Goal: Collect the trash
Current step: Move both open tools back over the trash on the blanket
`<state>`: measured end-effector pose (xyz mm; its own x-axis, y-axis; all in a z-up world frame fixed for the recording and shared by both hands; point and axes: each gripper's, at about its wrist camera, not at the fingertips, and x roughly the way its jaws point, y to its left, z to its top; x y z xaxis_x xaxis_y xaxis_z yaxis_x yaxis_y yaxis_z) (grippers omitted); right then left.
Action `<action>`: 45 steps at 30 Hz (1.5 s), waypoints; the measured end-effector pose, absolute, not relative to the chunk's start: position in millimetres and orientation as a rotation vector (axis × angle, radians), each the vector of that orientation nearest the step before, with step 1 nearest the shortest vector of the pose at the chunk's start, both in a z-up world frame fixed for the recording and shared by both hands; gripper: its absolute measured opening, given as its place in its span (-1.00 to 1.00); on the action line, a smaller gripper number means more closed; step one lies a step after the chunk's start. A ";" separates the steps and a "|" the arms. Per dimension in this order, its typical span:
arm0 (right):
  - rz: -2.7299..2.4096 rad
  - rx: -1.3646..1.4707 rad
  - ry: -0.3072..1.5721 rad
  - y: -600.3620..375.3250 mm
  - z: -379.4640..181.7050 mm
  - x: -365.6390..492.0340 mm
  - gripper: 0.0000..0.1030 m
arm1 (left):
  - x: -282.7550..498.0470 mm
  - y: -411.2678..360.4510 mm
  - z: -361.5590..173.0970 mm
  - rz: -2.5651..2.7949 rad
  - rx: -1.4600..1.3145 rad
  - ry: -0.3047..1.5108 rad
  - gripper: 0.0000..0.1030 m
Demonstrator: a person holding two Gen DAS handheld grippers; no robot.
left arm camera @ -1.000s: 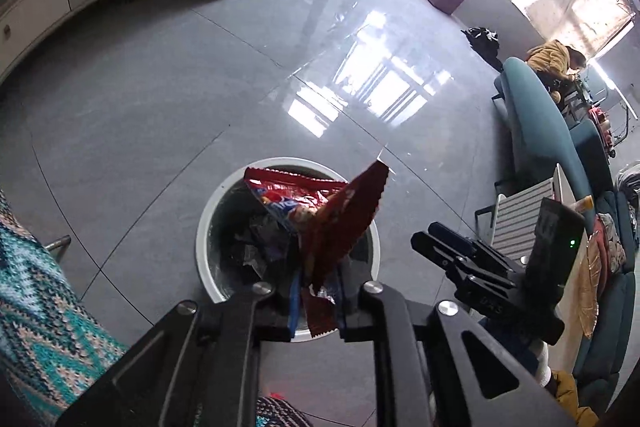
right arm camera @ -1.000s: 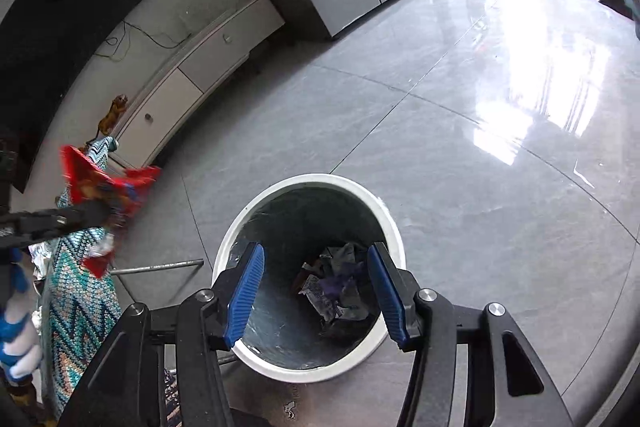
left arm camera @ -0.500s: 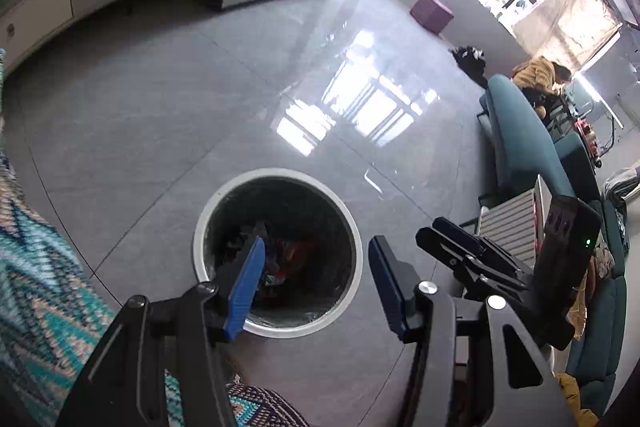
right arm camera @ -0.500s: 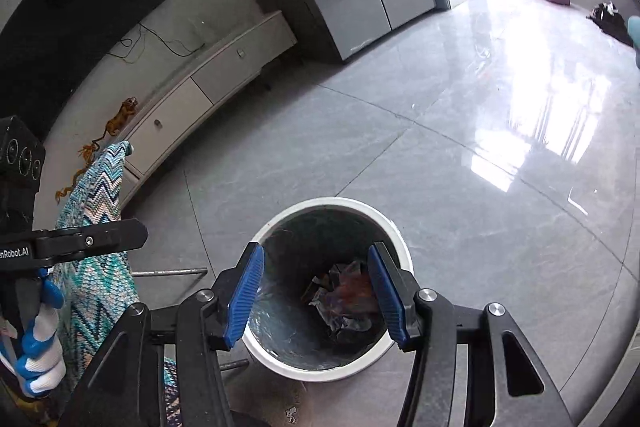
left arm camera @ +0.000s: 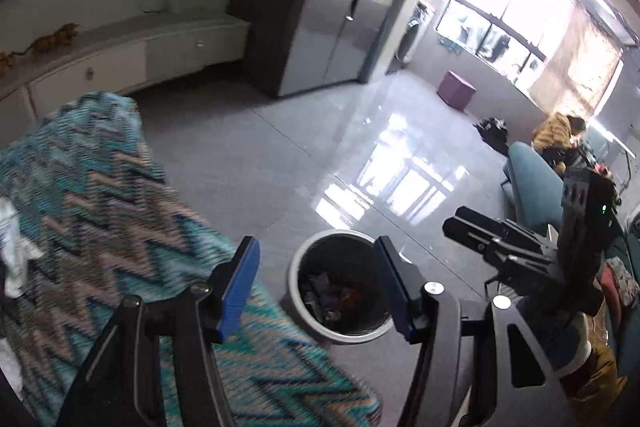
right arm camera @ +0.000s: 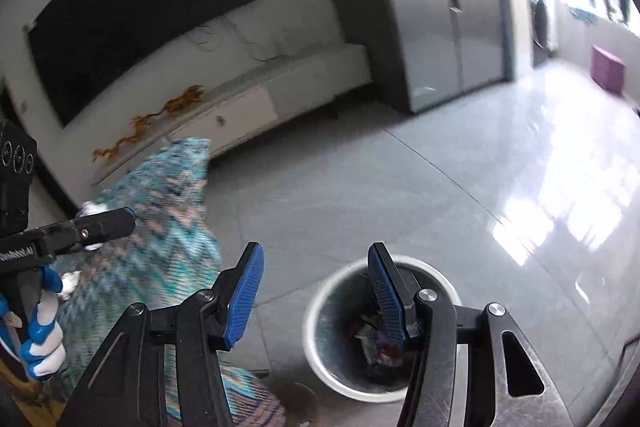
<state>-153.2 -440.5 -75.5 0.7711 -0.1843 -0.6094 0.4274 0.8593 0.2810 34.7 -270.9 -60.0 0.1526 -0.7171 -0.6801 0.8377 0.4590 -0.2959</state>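
A round white-rimmed trash bin (left arm camera: 298, 291) stands on the grey floor and holds crumpled wrappers (left arm camera: 328, 297); it also shows in the right wrist view (right arm camera: 320, 359). My left gripper (left arm camera: 316, 285) is open and empty, raised above and just left of the bin. My right gripper (right arm camera: 316, 297) is open and empty, also raised, with the bin under its right finger. The right gripper shows in the left wrist view (left arm camera: 472, 233); the left gripper shows side-on in the right wrist view (right arm camera: 116, 221). White crumpled trash (left arm camera: 14, 259) lies on the patterned cloth.
A table under a teal zigzag cloth (left arm camera: 100, 227) is at the left, next to the bin. A white low cabinet (left arm camera: 120, 63) and grey tall cupboards (left arm camera: 344, 7) line the far wall. A teal sofa (left arm camera: 536, 187) and a purple stool (left arm camera: 456, 93) are at the right.
The left gripper opened and dropped the red snack wrapper into the bin. Both grippers then lifted and swung left, so the cloth-covered table has come into view.
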 end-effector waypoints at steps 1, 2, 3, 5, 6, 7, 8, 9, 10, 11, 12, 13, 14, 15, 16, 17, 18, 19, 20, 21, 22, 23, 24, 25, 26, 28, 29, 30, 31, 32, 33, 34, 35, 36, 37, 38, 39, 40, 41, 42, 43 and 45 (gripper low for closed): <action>-0.323 0.410 0.604 -432.9 -70.3 -146.2 0.01 | 40.5 -251.5 -57.0 -1.096 0.146 0.857 0.15; -0.294 0.388 0.603 -421.8 -62.7 -135.7 0.02 | 45.5 -236.7 -55.4 -1.078 0.132 0.849 0.16; -0.272 0.374 0.603 -414.0 -58.6 -128.1 0.04 | 50.3 -220.3 -54.1 -1.057 0.116 0.842 0.16; -0.227 0.338 0.607 -395.6 -50.1 -112.0 0.05 | 61.2 -183.9 -50.5 -1.001 0.078 0.819 0.17; -0.202 0.315 0.612 -383.9 -46.0 -102.8 0.07 | 67.1 -163.0 -48.5 -0.964 0.061 0.805 0.17; -0.172 0.295 0.616 -372.6 -43.3 -94.1 0.08 | 74.6 -143.6 -47.3 -0.935 0.048 0.791 0.19; -0.144 0.278 0.621 -361.8 -40.5 -84.1 0.10 | 79.6 -127.4 -46.3 -0.901 0.037 0.779 0.20; -0.116 0.259 0.628 -349.2 -38.4 -73.2 0.13 | 86.1 -109.6 -44.7 -0.863 0.023 0.769 0.24; -0.089 0.240 0.634 -337.2 -36.8 -63.5 0.14 | 90.4 -89.0 -44.5 -0.823 0.003 0.759 0.26; -0.054 0.218 0.642 -322.4 -35.6 -50.6 0.14 | 94.8 -72.4 -45.6 -0.792 -0.011 0.755 0.27; -0.033 0.204 0.647 -314.1 -36.5 -45.8 0.15 | 100.1 -57.1 -47.9 -0.757 -0.023 0.752 0.28; -0.004 0.186 0.655 -302.4 -37.0 -36.4 0.16 | 106.2 -37.4 -51.2 -0.712 -0.038 0.753 0.28; 0.029 0.166 0.667 -288.4 -37.3 -24.4 0.17 | 110.2 -23.6 -53.8 -0.684 -0.052 0.756 0.28; 0.050 0.150 0.675 -278.0 -38.8 -18.6 0.17 | 114.6 -6.0 -57.9 -0.650 -0.072 0.762 0.28; 0.069 0.136 0.683 -269.3 -39.6 -11.3 0.17 | 115.2 6.1 -62.3 -0.626 -0.085 0.767 0.28; 0.089 0.121 0.690 -259.8 -40.4 -3.5 0.17 | 116.9 20.1 -66.7 -0.598 -0.102 0.774 0.28; 0.114 0.104 0.699 -249.1 -41.3 6.7 0.17 | 118.7 31.6 -70.7 -0.576 -0.116 0.780 0.28; 0.132 0.093 0.704 -241.5 -42.1 14.4 0.17 | 121.1 44.1 -74.9 -0.548 -0.133 0.789 0.28; 0.150 0.083 0.708 -234.7 -43.1 22.6 0.17 | 121.1 52.8 -78.1 -0.530 -0.148 0.793 0.28; 0.170 0.073 0.713 -225.8 -44.3 33.6 0.17 | 123.8 59.9 -81.0 -0.512 -0.164 0.797 0.28; 0.186 0.064 0.718 -217.9 -45.9 44.4 0.17 | 127.0 67.3 -84.1 -0.492 -0.179 0.799 0.28; 0.196 0.059 0.721 -213.8 -46.9 51.4 0.17 | 127.6 74.8 -85.1 -0.478 -0.186 0.798 0.28; 0.213 0.054 0.725 -207.5 -48.6 63.0 0.17 | 129.9 79.2 -87.1 -0.464 -0.191 0.798 0.28; 0.224 0.052 0.728 -202.8 -50.4 70.7 0.17 | 133.7 83.4 -89.6 -0.449 -0.196 0.802 0.28; 0.238 0.050 0.735 -197.2 -53.4 82.7 0.17 | 139.3 85.6 -92.0 -0.444 -0.199 0.809 0.28; 0.257 0.045 0.744 -189.5 -58.4 99.9 0.17 | 149.6 87.8 -96.3 -0.430 -0.192 0.821 0.28; 0.266 0.043 0.750 -187.3 -61.5 108.2 0.17 | 154.9 88.7 -98.8 -0.420 -0.184 0.826 0.28; 0.272 0.041 0.757 -184.2 -65.1 116.1 0.17 | 159.6 90.1 -101.5 -0.416 -0.183 0.835 0.28; 0.277 0.040 0.762 -182.5 -67.1 121.7 0.17 | 164.8 91.3 -103.6 -0.416 -0.187 0.850 0.28; 0.286 0.038 0.766 -181.1 -69.8 128.0 0.17 | 172.0 90.7 -106.8 -0.418 -0.191 0.865 0.28; 0.296 0.035 0.772 -178.8 -73.0 135.7 0.17 | 178.4 89.6 -109.5 -0.421 -0.194 0.877 0.28; 0.304 0.031 0.776 -176.4 -75.2 141.9 0.17 | 183.7 88.2 -111.1 -0.426 -0.198 0.888 0.28; 0.313 0.029 0.779 -175.1 -76.5 147.8 0.17 | 189.3 86.7 -113.0 -0.435 -0.206 0.898 0.28; 0.331 0.032 0.780 -173.5 -77.7 154.1 0.17 | 194.7 85.0 -114.8 -0.447 -0.218 0.910 0.28; 0.345 0.032 0.779 -172.0 -77.3 158.4 0.17 | 201.6 82.6 -117.1 -0.463 -0.238 0.925 0.28; 0.364 0.030 0.777 -169.1 -77.4 164.2 0.17 | 206.9 80.5 -119.2 -0.476 -0.252 0.935 0.28; 0.378 0.028 0.776 -167.2 -76.6 167.9 0.17 | 212.4 78.1 -120.7 -0.488 -0.268 0.945 0.28; 0.392 0.027 0.775 -164.8 -76.4 171.9 0.17 | 218.9 74.7 -123.2 -0.500 -0.284 0.956 0.28; 0.406 0.026 0.774 -162.4 -76.5 176.6 0.17 | 223.7 72.0 -124.7 -0.505 -0.292 0.962 0.28; 0.422 0.025 0.774 -159.1 -76.3 180.9 0.17 | 230.1 67.8 -127.3 -0.511 -0.298 0.968 0.28; 0.431 0.023 0.774 -156.7 -76.4 184.7 0.17 | 234.5 64.8 -128.8 -0.513 -0.301 0.973 0.28; 0.448 0.011 0.774 -150.7 -77.1 192.5 0.17 | 243.0 61.6 -133.6 -0.508 -0.307 0.983 0.28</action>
